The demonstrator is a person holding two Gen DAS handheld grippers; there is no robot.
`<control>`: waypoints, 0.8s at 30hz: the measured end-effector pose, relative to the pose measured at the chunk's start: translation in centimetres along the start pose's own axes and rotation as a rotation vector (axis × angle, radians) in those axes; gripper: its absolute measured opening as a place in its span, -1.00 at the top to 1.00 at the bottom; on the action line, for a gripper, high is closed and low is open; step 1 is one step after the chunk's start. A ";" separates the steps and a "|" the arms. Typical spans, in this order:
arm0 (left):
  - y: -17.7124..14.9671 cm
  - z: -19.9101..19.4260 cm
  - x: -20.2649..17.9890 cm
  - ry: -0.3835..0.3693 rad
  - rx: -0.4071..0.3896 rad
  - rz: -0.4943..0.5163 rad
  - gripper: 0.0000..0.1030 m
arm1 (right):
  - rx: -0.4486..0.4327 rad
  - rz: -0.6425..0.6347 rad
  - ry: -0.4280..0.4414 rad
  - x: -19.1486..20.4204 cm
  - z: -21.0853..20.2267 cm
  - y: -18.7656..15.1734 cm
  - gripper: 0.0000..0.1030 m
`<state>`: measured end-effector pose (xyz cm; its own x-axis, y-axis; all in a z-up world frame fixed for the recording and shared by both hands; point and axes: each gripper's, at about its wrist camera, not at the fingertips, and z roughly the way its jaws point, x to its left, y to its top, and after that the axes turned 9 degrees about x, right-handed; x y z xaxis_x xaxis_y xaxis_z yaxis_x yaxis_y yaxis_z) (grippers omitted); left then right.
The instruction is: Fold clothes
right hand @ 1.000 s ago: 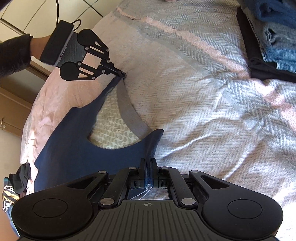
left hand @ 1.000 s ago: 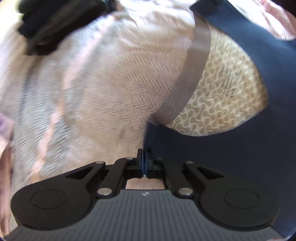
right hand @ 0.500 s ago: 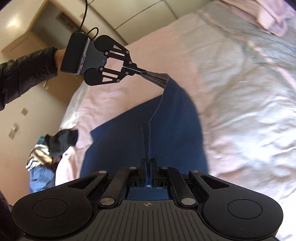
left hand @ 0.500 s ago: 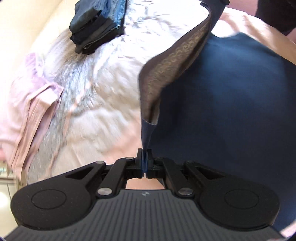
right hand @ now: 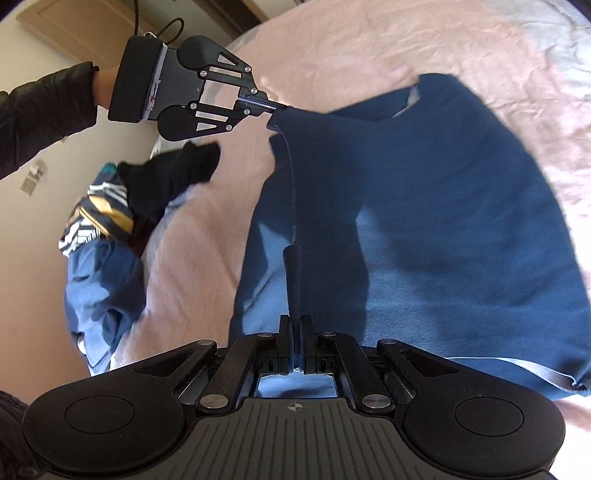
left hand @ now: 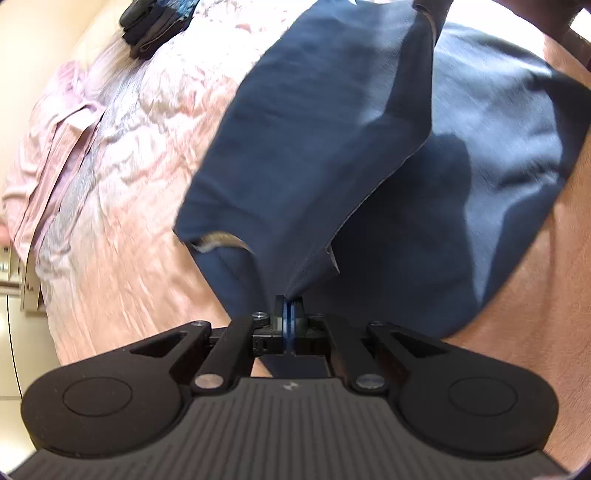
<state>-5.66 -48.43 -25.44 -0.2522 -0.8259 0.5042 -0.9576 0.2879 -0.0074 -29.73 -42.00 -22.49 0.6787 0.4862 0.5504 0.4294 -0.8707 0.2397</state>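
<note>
Left gripper (left hand: 289, 308): my fingers are pinched tight on a corner of the blue top (left hand: 314, 155). The cloth rises from them in a big fold.
Left gripper from the other side (right hand: 275, 107): I hold it up over the bed, and my black sleeve (right hand: 40, 114) shows behind it.
Right gripper (right hand: 295, 325): my fingers are squeezed on a thin strap of the blue top (right hand: 443, 221). The strap runs straight up from them.
Blue top: it is partly lifted and partly lying on the pink bed (right hand: 351, 40). One edge hangs between my two grippers. A bit of spotty lining (left hand: 218, 238) peeks out at a corner.
Bed: the cover (left hand: 122, 206) is pink and crumpled.
Folded pile (left hand: 155, 18): dark clothes sit stacked at the far end of the bed, well away from the blue top.
Pink cloth (left hand: 55, 147): it lies along the side of the bed.
Messy heap (right hand: 122, 221): a black thing, a stripy thing and a light blue thing lie bunched up at the bed's edge, near my left gripper.
</note>
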 end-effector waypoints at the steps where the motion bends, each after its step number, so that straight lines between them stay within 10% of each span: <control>1: -0.5 0.2 -0.4 0.006 -0.002 -0.007 1.00 | 0.007 0.003 0.004 0.3 0.7 0.2 0.97; 24: -4.0 5.4 -5.6 0.021 0.047 -0.004 1.00 | 0.084 -0.022 0.035 5.5 9.0 0.7 0.97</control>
<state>-1.15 -47.56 -32.92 -0.2458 -0.8165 0.5224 -0.9643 0.2608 -0.0460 -20.38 -39.29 -26.48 0.6480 0.5007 0.5739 0.4935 -0.8500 0.1843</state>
